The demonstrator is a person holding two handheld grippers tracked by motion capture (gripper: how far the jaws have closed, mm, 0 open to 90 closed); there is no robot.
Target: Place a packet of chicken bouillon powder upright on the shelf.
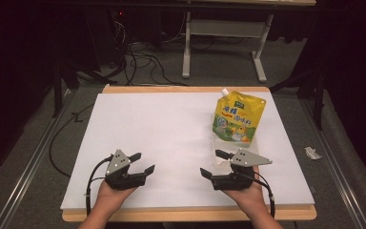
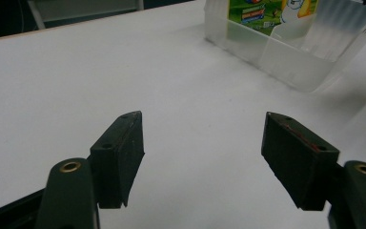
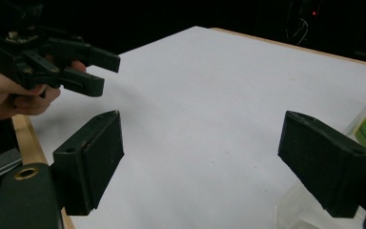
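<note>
Yellow pouch stood in clear bin far right on bench | right claw gaped just beside bin | left claw gaped, idle | step: approach | next: likely close in on pouch.

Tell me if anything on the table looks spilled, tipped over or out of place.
Nothing stands out. The yellow spout pouch stands upright in the clear plastic bin with its white cap on, and the white table shows no spill. The left gripper and right gripper are open, holding nothing.
</note>
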